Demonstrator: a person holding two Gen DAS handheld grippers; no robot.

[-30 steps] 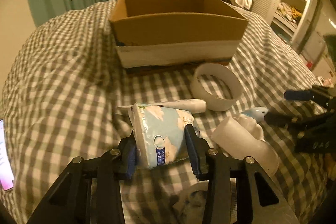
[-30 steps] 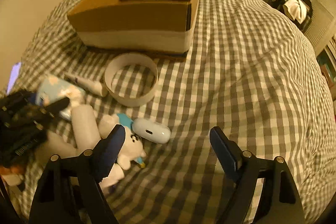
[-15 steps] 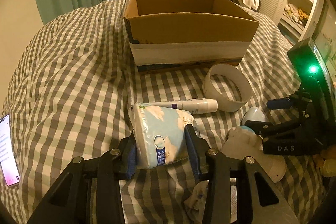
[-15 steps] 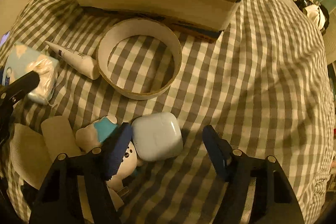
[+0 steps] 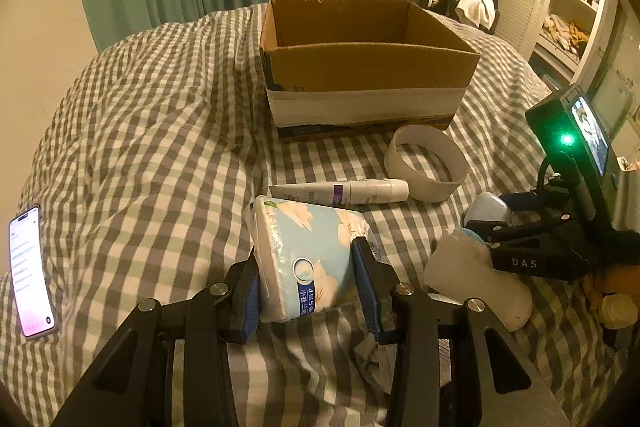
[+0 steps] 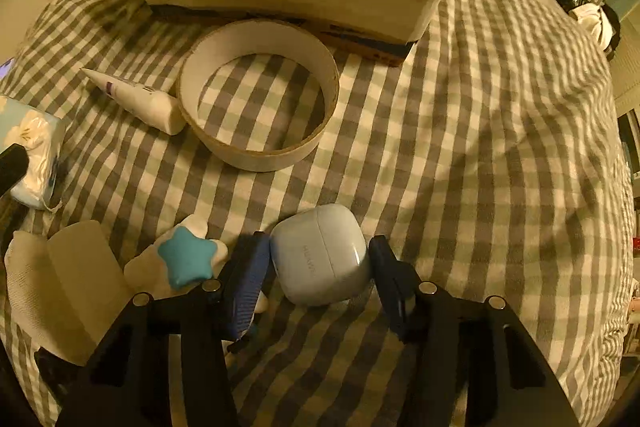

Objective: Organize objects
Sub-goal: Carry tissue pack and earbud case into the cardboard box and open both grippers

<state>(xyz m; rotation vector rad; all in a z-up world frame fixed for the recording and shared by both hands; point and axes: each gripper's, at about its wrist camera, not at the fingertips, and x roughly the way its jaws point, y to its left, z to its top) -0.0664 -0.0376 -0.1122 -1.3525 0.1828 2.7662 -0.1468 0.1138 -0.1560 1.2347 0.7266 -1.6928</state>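
Left tool (image 5: pixel 306 285) is clamped on a pale blue flower-printed tissue pack (image 5: pixel 308 255) whose blue label carries Chinese characters and a "4". Beyond its tips lies a white tube with a purple band (image 5: pixel 344 191), its small print unreadable, then a white cardboard ring (image 5: pixel 426 163) and an open brown cardboard box with a white band (image 5: pixel 360 75) on the grey-checked bed (image 5: pixel 160 131). Right tool (image 6: pixel 318 267), marked "DAS" on its side, has jaws closing around a glossy pale blue rounded earbud case (image 6: pixel 320 255) stamped "HUAWEI"; both pads touch its sides. Just left of it sits a white plush toy with a teal star (image 6: pixel 186 261).
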